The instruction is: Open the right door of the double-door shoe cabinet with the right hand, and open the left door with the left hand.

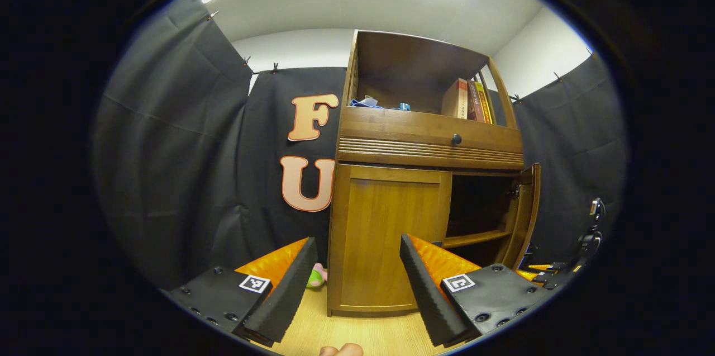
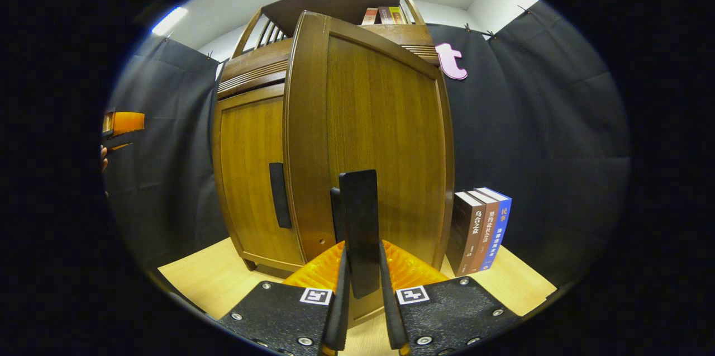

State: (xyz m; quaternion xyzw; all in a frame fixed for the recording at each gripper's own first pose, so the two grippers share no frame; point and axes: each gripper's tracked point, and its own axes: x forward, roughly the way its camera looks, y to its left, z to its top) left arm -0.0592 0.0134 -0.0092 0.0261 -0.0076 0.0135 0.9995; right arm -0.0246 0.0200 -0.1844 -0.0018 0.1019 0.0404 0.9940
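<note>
Cabinet work stands half done: the right door is swung out from the carcass, while the left door sits flush and closed.

In the right gripper view the right claw has its two fingers drawn together on the right door's handle, a dark upright bar that rises straight ahead between them; both fingers appear to press on it, which is why the door stands out at this angle, held by the grip. The door panel fills the space directly in front of that claw. Beyond it to the left is the left door with its own handle, another dark upright bar, untouched. To the right of the claw a few books stand on the tabletop, just beside the open door's outer edge.

In the left gripper view the left claw has its fingers spread wide apart and holds nothing. The left door lies straight ahead, framed between the two fingers but apart from them. To the right of this claw the opened bay shows an inner shelf. The left claw seems posed to go for the left door, and the wide spread suits taking that bar handle; I judge an approach toward the door's inner edge is what remains.
</note>
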